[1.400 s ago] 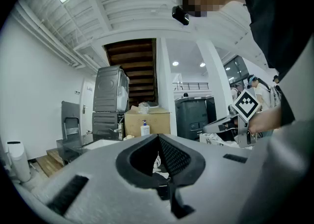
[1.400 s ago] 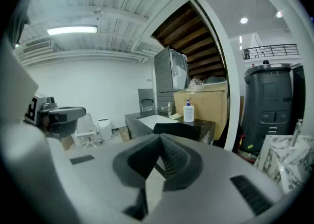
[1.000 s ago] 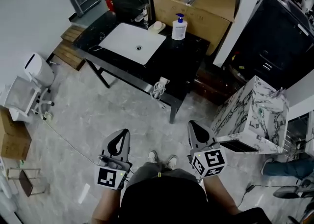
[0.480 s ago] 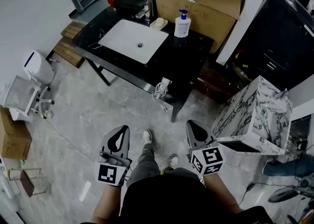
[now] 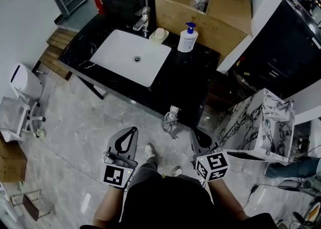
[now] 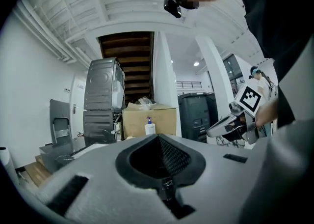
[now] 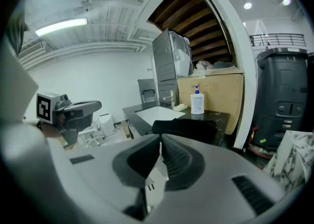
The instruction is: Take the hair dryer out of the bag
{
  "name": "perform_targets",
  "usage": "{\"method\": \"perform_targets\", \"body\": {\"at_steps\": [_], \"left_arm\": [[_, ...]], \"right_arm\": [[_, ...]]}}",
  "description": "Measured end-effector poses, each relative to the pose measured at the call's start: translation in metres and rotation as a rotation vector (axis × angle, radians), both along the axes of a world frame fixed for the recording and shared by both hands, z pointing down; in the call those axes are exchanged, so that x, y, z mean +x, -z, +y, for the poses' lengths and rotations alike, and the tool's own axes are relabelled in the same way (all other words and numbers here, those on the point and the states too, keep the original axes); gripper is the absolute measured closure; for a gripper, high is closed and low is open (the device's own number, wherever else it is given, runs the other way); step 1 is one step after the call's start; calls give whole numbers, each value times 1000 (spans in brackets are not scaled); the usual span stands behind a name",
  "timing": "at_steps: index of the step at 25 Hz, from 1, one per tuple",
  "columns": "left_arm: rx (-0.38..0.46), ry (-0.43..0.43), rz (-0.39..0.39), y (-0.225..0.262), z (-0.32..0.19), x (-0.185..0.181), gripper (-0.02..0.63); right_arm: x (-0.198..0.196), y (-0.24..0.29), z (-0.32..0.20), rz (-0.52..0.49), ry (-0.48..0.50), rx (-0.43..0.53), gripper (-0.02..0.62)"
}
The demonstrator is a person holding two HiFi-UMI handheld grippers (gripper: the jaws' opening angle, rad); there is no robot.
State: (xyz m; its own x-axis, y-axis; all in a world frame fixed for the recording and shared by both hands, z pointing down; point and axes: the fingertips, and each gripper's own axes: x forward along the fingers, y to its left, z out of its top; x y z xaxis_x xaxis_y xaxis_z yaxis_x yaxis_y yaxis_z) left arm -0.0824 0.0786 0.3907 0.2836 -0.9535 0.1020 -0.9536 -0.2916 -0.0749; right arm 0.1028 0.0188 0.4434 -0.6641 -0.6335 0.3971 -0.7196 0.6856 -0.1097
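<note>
Counter (image 5: 80, 57) has come closer; black bag (image 7: 184, 128) lies ahead of clenched, empty left tool (image 5: 132, 130) and right tool (image 5: 193, 133).

The person stands before a black counter (image 5: 200, 80) with a white sink (image 5: 131, 56) set in it. Behind the sink there are a faucet (image 5: 142, 19), a pale soap (image 5: 159, 34) and a white pump bottle (image 5: 188, 38). A large cardboard box (image 5: 220, 7) stands behind the counter. A white cable bundle (image 5: 170, 120) hangs at the counter's front edge. Low in the frame, the left gripper (image 5: 131, 131) and the right gripper (image 5: 194, 135) both point toward the counter with their jaws together. A marble-patterned block (image 5: 253, 122) stands near the right gripper.
</note>
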Motion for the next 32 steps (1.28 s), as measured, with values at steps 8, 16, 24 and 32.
{"method": "perform_targets", "body": {"at_steps": [8, 16, 24, 32], "left_arm": [[-46, -138, 34, -16, -66, -35, 584], [-73, -265, 40, -37, -106, -28, 584], [-91, -360, -23, -51, -137, 18, 583], [-132, -466, -191, -94, -166, 37, 443]], "right_arm": [[-41, -8, -31, 36, -79, -48, 575], [-46, -18, -44, 78, -150, -81, 561], [-32, -27, -63, 49, -147, -99, 540], [-37, -50, -69, 23, -112, -173, 511]]}}
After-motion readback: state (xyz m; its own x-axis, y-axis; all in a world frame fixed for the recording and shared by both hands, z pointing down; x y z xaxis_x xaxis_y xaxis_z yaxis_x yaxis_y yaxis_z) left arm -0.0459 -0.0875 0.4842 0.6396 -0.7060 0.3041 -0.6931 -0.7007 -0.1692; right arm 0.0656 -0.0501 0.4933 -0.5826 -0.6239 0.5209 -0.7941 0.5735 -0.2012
